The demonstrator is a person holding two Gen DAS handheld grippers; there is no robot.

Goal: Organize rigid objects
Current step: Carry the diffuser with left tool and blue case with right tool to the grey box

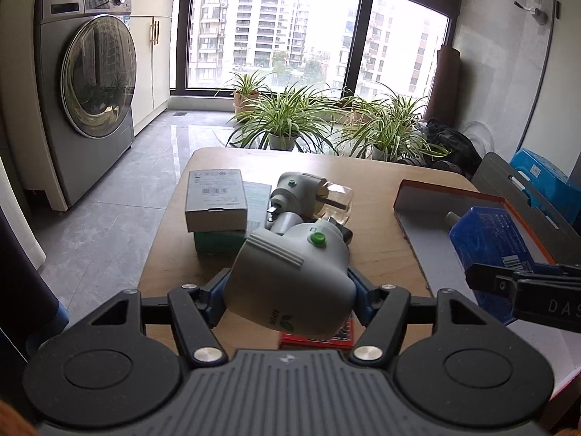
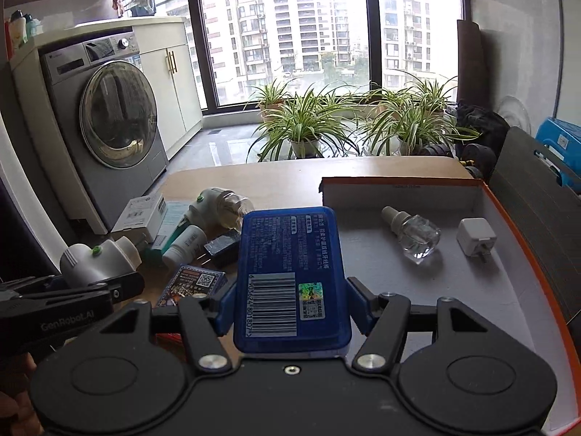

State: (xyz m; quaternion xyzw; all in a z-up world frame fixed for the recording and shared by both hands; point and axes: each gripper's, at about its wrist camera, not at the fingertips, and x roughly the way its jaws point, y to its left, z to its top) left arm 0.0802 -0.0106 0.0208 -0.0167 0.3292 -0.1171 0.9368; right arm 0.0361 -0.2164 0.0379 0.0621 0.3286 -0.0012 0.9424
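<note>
- Left wrist view: my left gripper (image 1: 290,287) is clamped on a grey-white plug-in mosquito-repellent heater (image 1: 290,276) with a green button, held above the wooden table (image 1: 370,181). The blue pads grip its rounded flanks.
- Ahead on the table are a grey carton (image 1: 215,200) stacked on a green box (image 1: 218,242), a second heater with its liquid bottle (image 1: 310,194), and a red card pack (image 1: 317,338) under my load.
- The orange-rimmed box lid (image 1: 428,189) lies to the right; the right gripper (image 1: 486,278) carries a blue case there. "DAS" shows on that gripper's arm; green lettering on the heater is too small to read.
- Risk, as I judge it: the heater's curved shell could twist or slip out of the pads and fall onto the clutter below.
- Right wrist view: my right gripper (image 2: 290,301) is closed on the blue plastic case (image 2: 290,276), held over the near left part of the box lid (image 2: 515,225). Its label carries Chinese text I cannot read, a barcode and a QR sticker.
- Already in the lid: a clear refill bottle (image 2: 412,234) and a white plug adapter (image 2: 475,238), apart from each other.
- "GenRobot.AI" reads on the left gripper's arm (image 2: 69,305).
- Risk: lowering the case carelessly could catch it on the lid's left rim, and the two grippers are near enough to clash.
</note>
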